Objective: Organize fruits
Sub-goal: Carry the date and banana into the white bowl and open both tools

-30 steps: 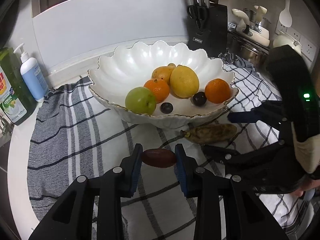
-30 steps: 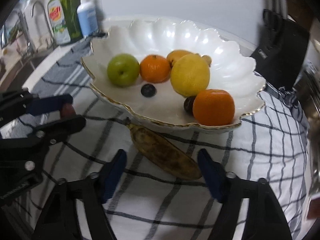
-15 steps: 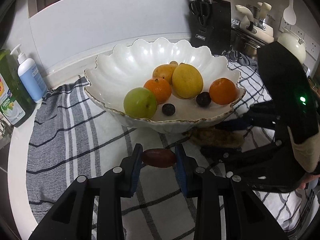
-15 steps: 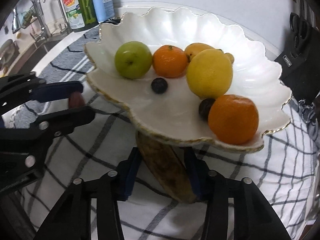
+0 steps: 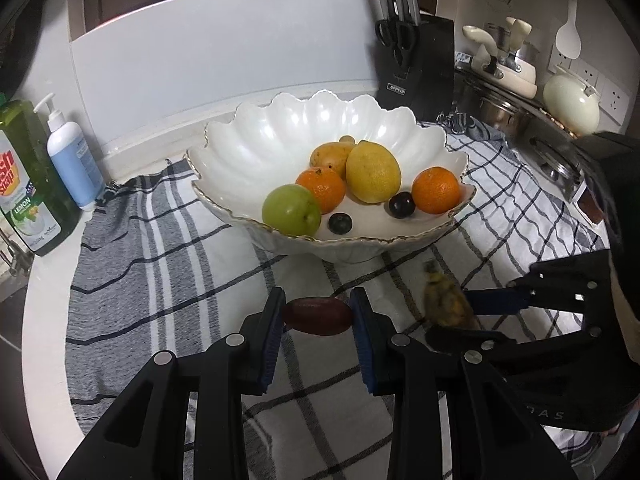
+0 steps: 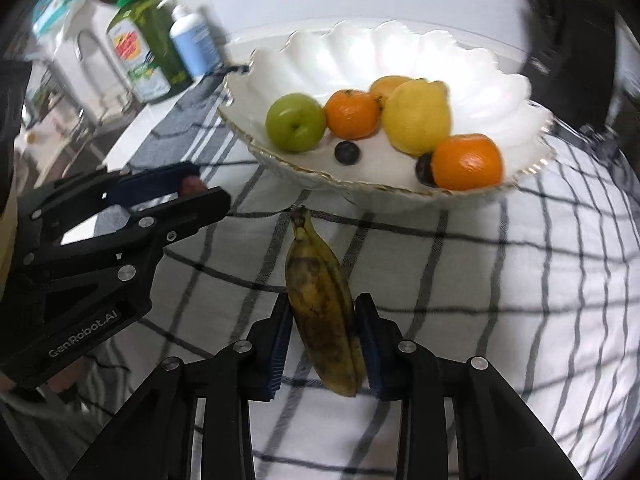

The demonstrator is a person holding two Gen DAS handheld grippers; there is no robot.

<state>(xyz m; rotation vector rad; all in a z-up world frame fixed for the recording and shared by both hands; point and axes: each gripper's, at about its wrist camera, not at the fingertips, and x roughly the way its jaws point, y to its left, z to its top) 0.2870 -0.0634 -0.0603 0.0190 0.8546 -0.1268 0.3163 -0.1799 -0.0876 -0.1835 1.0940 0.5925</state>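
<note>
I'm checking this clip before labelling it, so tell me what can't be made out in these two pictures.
- Left wrist view: the banana is blurred, its far end hidden behind the right gripper, whose jaws are closing on it.
- Right wrist view: the dark red fruit is mostly hidden inside the left gripper.
- Both views: the small fruit behind the lemon is too covered to name.
- Right wrist view: bottle labels are blurred.

bowl [image 5: 280,140]: glossy white ceramic look, gilt rim | cloth [image 5: 168,272] under the fingers: woven, matt, checked | banana [image 6: 320,312] between the right pads: dull, brown-mottled skin | fingers [image 5: 268,344]: matt black plastic, blue ribbed pads | pot [image 5: 496,110] beyond: shiny metal
</note>
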